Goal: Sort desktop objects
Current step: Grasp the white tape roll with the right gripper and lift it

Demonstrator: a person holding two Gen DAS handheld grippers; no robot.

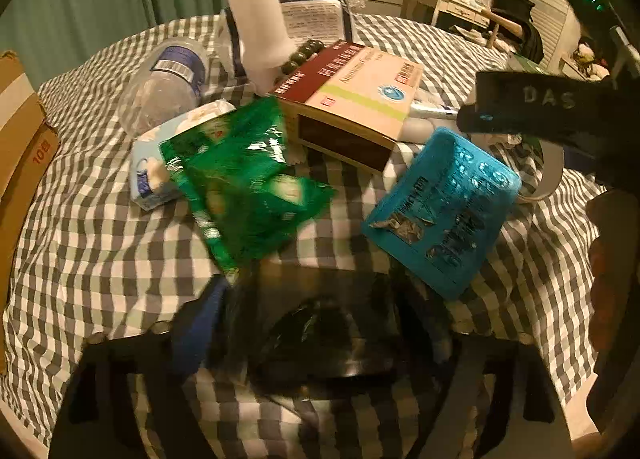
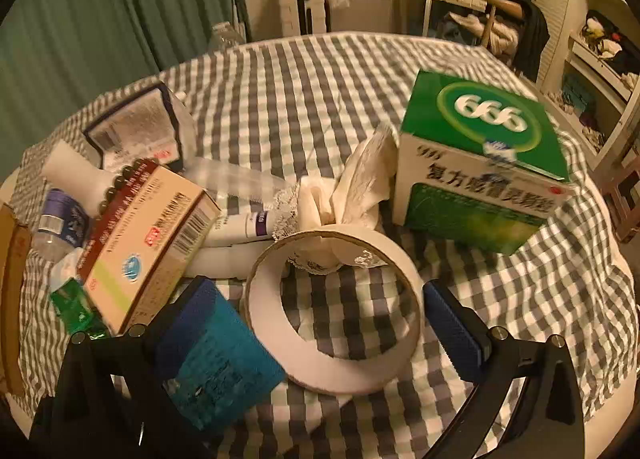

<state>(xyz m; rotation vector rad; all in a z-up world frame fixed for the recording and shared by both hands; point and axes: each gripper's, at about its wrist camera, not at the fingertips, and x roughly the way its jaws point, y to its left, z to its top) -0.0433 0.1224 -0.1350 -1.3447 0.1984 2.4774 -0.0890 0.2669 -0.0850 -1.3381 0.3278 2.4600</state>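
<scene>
Hovering wide open, right hand-held gripper point(image 2: 320, 335) straddling the tape roll point(image 2: 334, 311) on the checked worktop point(image 2: 312, 99). Gripping, it seems, a blurred green packet point(image 1: 248, 179) in the left hand-held gripper point(image 1: 308, 323). Risking snagging the blue sachet point(image 2: 216, 355) touching the roll.

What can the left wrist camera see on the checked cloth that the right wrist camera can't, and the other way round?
Only the left wrist view shows the tissue pack beside the green packet, and the right gripper's dark body from the side at the right edge.

Only the right wrist view shows the green box marked 999, the crumpled tissue and the whole tape roll, which lies between the open right gripper fingers.

Both show the red and cream medicine box, the blue packet, the green packet, the clear bottle and the checked cloth.
</scene>
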